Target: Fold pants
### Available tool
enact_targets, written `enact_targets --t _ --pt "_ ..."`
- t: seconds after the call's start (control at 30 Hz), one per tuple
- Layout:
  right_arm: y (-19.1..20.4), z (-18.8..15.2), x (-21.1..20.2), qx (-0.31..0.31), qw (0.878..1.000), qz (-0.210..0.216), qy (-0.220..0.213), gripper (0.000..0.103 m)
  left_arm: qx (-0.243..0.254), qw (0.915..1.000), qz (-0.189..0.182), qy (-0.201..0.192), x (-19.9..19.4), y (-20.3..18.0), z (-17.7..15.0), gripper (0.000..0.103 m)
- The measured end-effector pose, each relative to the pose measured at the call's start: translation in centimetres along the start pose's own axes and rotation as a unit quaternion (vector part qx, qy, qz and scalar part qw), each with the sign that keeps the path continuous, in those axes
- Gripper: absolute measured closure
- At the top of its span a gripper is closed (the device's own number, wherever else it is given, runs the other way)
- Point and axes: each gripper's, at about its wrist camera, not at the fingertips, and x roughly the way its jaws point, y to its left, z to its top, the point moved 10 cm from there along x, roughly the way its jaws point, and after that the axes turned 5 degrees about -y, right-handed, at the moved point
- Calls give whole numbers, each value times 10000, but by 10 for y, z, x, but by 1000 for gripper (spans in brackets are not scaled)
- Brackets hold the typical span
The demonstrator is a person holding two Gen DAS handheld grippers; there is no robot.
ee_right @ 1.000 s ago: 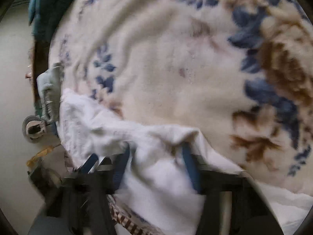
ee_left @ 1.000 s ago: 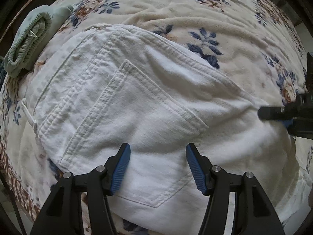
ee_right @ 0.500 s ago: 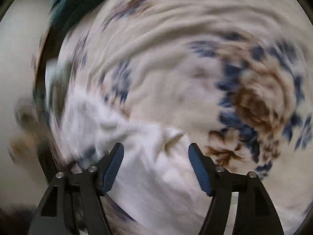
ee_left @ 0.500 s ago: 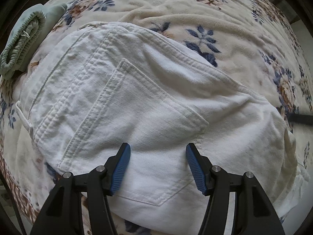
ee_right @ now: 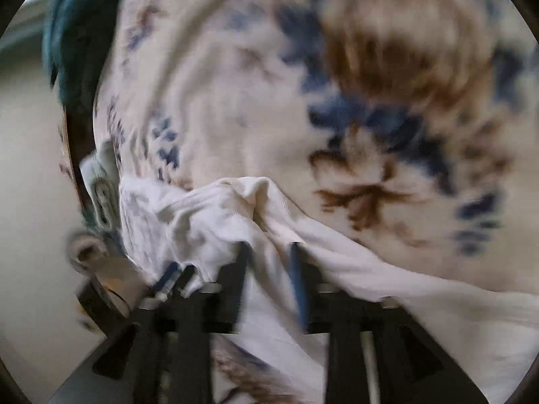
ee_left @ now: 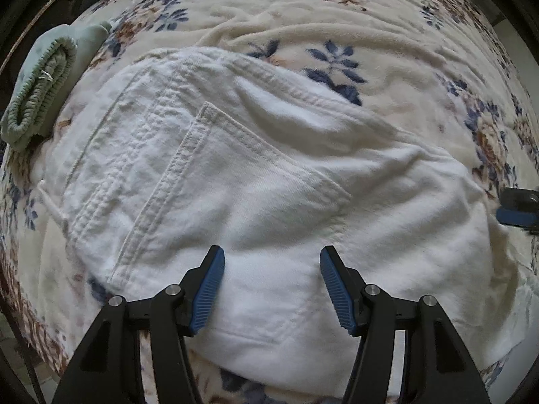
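Note:
White pants (ee_left: 269,168) lie folded on a flowered blanket (ee_left: 337,33), back pocket up. My left gripper (ee_left: 271,269) points straight down over the pocket's lower edge, open, with nothing pinched between its blue pads. At the right edge of the left wrist view, the right gripper's fingers (ee_left: 518,208) reach the pants' side. In the blurred right wrist view, my right gripper (ee_right: 269,259) is closing, jaws narrow, with a raised fold of the white pants (ee_right: 202,222) bunched between the pads.
A folded pale green garment (ee_left: 40,91) lies at the blanket's left edge, also the green garment (ee_right: 101,195). A teal cloth (ee_right: 74,33) sits at the far corner. The bed's edge and pale floor (ee_right: 27,168) lie to the left.
The right gripper let go of the pants' edge, opened wide and pulled back, then came in again and narrowed on a fold. The left gripper stayed put and open.

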Motion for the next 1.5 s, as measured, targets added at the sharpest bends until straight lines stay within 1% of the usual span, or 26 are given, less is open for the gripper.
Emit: enact_targets --t 0.03,0.07,0.13,0.2,0.23,0.27,0.3,0.33,0.4,0.47,0.6,0.63,0.7,0.8,0.83,0.9,1.0,1.07,1.1,1.13,1.17,1.23,1.3,1.4,1.47,1.5 --pt "1 -1 -15 -493 9976 -435 -208 38 3 10000 -38 -17 -5 -4 0 46" --pt "1 -2 -26 -904 9922 -794 -339 35 32 9999 -127 -87 -13 -15 1 46" --pt "-2 -15 -39 -1588 9795 -1218 -214 34 117 9994 -238 -225 -25 -34 6 46" --pt "-8 -31 -30 -1887 9725 -1357 149 34 180 9985 -385 -333 -33 -60 13 46" --pt "-16 -37 -23 -2059 9644 -1635 269 35 197 9983 -437 -336 -33 -72 16 46" --pt "-24 -42 -16 -2217 9560 -1881 388 41 184 9981 -483 -338 -34 -79 21 46" --pt "-28 -46 -10 -2257 9525 -2004 411 80 162 9977 -559 -349 -33 -89 26 46" --pt "-34 -43 -11 -2114 9548 -2066 319 94 156 9975 -605 -333 -31 -98 30 46" --pt "-39 -31 -29 -1444 9754 -1662 -109 94 188 9970 -697 -282 -22 -104 41 46" --pt "-50 -19 -44 -967 9840 -1418 -486 95 189 9960 -873 -62 -8 -115 48 46" --pt "-74 -19 -44 -267 9936 -999 -455 92 233 9964 -781 216 23 -113 60 45" --pt "-70 -26 -35 -235 9946 -886 -477 80 257 9968 -726 214 30 -114 62 44" --pt "-77 -27 -59 -139 9941 -805 -710 60 348 9971 -609 304 42 -114 64 42" --pt "-101 -27 -116 -498 9803 -1532 -1140 50 315 9976 -574 243 37 -116 66 42" --pt "-109 -30 -127 -668 9769 -1704 -1105 41 351 9977 -533 205 35 -118 64 42" --pt "-128 -38 -138 -887 9732 -1950 -838 38 394 9980 -470 153 33 -120 62 42" --pt "-152 -46 -124 -1155 9668 -2265 -244 38 418 9983 -394 118 32 -123 59 42" --pt "-168 -51 -106 -1621 9493 -2691 82 43 403 9985 -363 109 30 -122 55 42" --pt "-170 -53 -102 -1802 9441 -2759 129 64 398 9985 -351 104 29 -121 54 42" --pt "-172 -53 -98 -1897 9406 -2814 130 95 415 9985 -332 97 29 -122 53 42" --pt "-174 -50 -100 -1826 9392 -2908 29 100 427 9985 -328 90 28 -122 53 42" --pt "-174 -38 -119 -1528 9424 -2934 -496 100 423 9985 -343 68 29 -120 52 42" --pt "-179 -29 -139 -1144 9503 -2734 -953 100 435 9985 -334 61 31 -120 51 42" --pt "-199 -29 -141 -513 9698 -2231 -838 99 442 9987 -246 58 30 -118 49 42" --pt "-205 -30 -148 -197 9803 -1780 -835 92 393 9991 -185 17 22 -116 49 42" --pt "-209 -31 -158 42 9834 -1550 -944 83 372 9991 -199 -94 11 -118 48 43"
